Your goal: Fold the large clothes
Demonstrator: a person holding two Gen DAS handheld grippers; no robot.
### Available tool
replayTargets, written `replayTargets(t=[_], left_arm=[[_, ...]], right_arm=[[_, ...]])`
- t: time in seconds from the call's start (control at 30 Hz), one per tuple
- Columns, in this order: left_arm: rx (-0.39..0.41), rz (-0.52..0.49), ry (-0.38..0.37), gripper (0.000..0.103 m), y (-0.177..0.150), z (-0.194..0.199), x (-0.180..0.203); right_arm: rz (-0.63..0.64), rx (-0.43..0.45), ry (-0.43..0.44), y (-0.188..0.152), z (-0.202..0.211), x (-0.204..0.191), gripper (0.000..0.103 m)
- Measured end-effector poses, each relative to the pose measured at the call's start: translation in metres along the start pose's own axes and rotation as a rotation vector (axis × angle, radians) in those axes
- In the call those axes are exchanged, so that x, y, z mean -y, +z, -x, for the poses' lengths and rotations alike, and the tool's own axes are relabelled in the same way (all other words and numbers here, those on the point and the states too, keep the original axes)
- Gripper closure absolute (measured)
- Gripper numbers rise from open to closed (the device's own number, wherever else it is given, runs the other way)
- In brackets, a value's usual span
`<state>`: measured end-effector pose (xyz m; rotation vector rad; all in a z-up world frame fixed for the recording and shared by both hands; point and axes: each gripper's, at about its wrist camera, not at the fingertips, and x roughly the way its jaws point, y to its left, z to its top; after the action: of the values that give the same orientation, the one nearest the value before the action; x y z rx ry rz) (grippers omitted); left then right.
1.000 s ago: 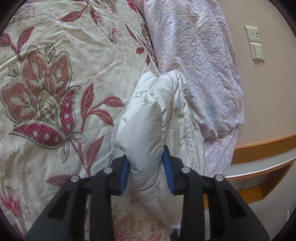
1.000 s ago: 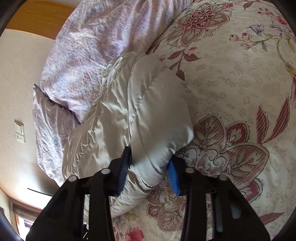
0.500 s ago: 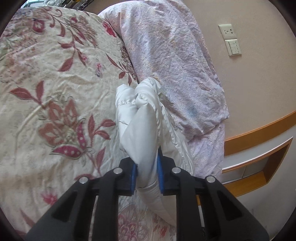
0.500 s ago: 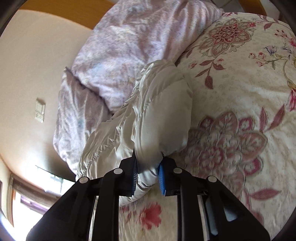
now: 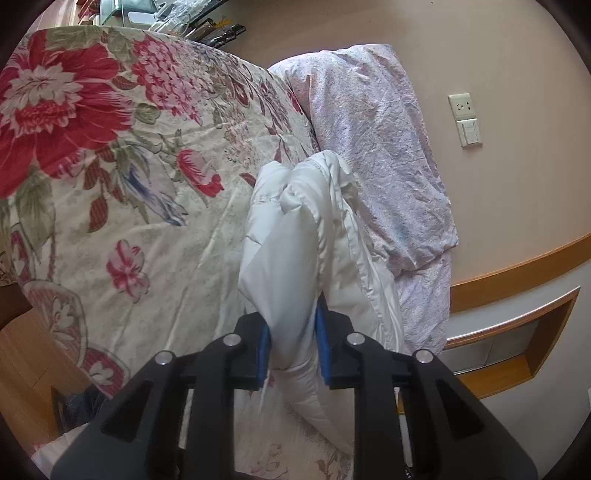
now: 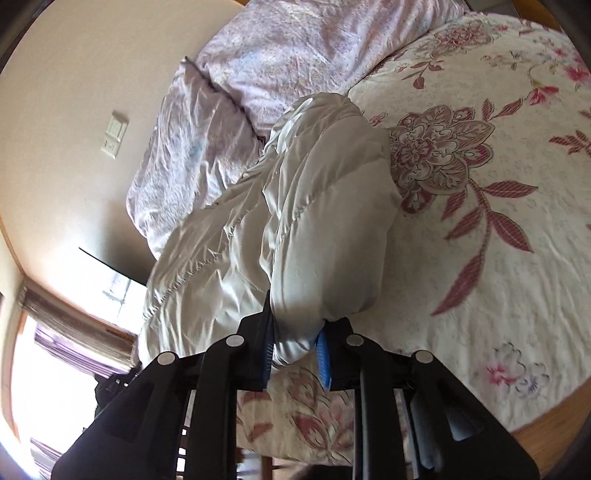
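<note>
both left tongs [image 5: 291,347] and right tongs [image 6: 295,347] pinch the white puffer jacket [image 5: 295,236] above the floral bed [image 5: 147,206]. pillows [image 5: 373,147] crowd the far side. only the right view shows a window [image 6: 55,354].

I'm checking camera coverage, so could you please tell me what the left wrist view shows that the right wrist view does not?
Only the left wrist view shows the left gripper clamping the jacket, a recessed wooden wall shelf, and cluttered items beyond the bed. Only the right wrist view shows the right gripper and a bright window. Both show the white puffer jacket, floral bedspread, lilac pillows and wall socket.
</note>
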<state>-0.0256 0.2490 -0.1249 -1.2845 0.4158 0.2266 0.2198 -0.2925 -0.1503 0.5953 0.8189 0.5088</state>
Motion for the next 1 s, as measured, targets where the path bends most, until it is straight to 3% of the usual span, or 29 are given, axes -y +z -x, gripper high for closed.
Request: replayTargets(t=[0.07, 0.13, 0.23, 0.3, 0.5, 0.73, 1.0], left_arm=[[0.018, -0.004, 0.018, 0.072, -0.003, 0.002, -0.004], [0.035, -0.016, 0.027, 0.056, -0.005, 0.004, -0.006], [0.075, -0.064, 0.048, 0.039, -0.006, 0.01, -0.004], [0.085, -0.095, 0.06, 0.035, -0.007, 0.014, -0.002], [0.118, -0.181, 0.064, 0.026, -0.015, 0.023, 0.006], [0.078, -0.201, 0.044, 0.024, -0.022, 0.011, 0.014], [0.056, -0.186, 0.024, 0.024, -0.02, 0.0, 0.013]], right_arm=[[0.024, 0.003, -0.061, -0.004, 0.004, -0.001, 0.063], [0.048, 0.051, -0.146, -0.006, 0.012, -0.003, 0.039], [0.13, 0.216, -0.309, -0.007, 0.032, -0.015, 0.035], [0.204, 0.29, -0.392, -0.006, 0.04, -0.031, 0.035], [0.413, 0.246, -0.326, -0.007, 0.014, -0.088, 0.035], [0.637, 0.136, -0.281, -0.034, -0.05, -0.152, 0.035], [0.719, 0.128, -0.297, -0.053, -0.079, -0.181, 0.036]])
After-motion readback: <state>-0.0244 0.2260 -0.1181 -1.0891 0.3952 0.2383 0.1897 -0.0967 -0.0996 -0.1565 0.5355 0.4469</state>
